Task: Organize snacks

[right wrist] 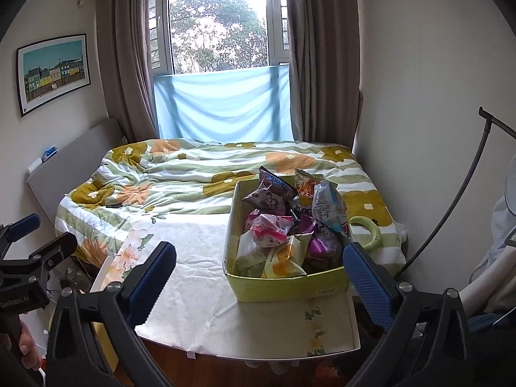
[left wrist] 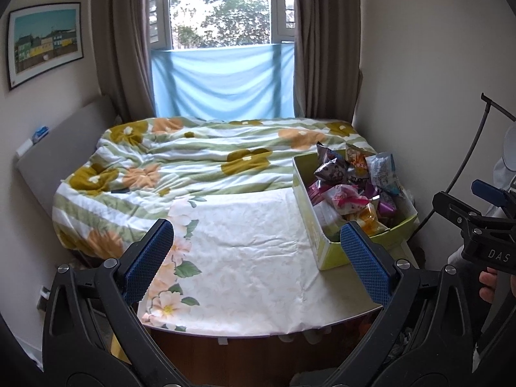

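Both wrist cameras look forward along their own open blue-padded fingers, from just above the near edge of the table, toward the bed and the window at the far wall.

The left wrist view sits further left, so the green snack box lies at its right, just past the left claw, with the right claw at the frame's right edge.

The right wrist view faces the same way from further right: the box is nearly centred between its fingers, and the left claw appears at its left edge.

Both views share the table, the box, the bed, the window, the curtains and the framed picture.
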Motion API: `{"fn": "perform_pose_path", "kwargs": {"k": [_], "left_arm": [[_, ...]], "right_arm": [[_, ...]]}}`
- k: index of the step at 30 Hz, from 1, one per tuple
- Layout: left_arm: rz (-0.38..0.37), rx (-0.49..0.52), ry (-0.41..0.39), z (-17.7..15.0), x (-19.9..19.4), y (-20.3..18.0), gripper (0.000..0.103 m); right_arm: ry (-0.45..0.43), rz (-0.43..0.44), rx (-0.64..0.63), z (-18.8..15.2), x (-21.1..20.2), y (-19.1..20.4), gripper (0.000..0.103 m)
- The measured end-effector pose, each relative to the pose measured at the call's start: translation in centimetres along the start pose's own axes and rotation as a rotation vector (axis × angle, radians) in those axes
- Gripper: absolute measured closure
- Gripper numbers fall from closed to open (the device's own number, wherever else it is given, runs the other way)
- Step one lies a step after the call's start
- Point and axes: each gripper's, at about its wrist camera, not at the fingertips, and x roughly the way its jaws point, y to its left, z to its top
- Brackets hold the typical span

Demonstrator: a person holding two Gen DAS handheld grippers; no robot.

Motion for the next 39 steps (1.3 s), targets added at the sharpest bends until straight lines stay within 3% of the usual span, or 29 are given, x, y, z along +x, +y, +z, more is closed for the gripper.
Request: {"fn": "perform_pose_path", "kwargs": {"k": [39], "left_arm": [[-0.034, -0.006, 0.003, 0.18, 0.19, 0.69, 0.0]], "right_arm": [[0.009, -0.031, 0.007, 0.07, 0.62, -0.21, 0.0]]}}
